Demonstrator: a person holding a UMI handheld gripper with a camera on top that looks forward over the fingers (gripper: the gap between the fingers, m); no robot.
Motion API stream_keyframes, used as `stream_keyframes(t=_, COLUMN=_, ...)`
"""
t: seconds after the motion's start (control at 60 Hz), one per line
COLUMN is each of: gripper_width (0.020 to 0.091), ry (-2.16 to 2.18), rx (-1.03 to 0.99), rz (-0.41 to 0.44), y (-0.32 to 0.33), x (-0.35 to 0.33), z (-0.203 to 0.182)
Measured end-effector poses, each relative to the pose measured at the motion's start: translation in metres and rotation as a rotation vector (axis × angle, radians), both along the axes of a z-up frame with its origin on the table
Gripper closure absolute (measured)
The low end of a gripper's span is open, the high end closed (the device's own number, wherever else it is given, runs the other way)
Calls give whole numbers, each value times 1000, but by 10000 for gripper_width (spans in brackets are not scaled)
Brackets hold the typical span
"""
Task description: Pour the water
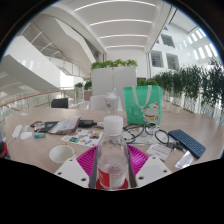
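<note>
Gripper view | clear plastic bottle [112, 158], white cap, lower centre of frame, upright on tabletop [60, 135] | tongs [112, 172] closed on its body | light, thin-walled, squashy, slippery: hold mid-body, gently.

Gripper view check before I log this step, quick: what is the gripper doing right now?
Gripper: shut on the clear plastic water bottle with a white cap, held upright between the pink pads.
</note>
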State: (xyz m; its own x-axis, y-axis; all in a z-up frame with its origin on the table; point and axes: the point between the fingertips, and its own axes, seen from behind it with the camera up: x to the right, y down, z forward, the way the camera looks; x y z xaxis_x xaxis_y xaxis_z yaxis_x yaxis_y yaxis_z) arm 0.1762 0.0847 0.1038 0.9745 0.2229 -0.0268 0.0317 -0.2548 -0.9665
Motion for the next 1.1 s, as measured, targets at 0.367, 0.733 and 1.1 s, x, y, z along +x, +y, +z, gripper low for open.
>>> stream_keyframes(t=0.367, gripper_width=544, ry=-18, rx=8, rz=70, y=-4, x=-4, z=-24)
stream_keyframes(t=0.733, gripper_width=270, ry=-39, rx=-224, rz=101, y=-130, x=40, z=3)
stream_keyframes(t=1.1, gripper_width=268, ry=-41, rx=-228, rz=-27, y=-220, x=102, z=48)
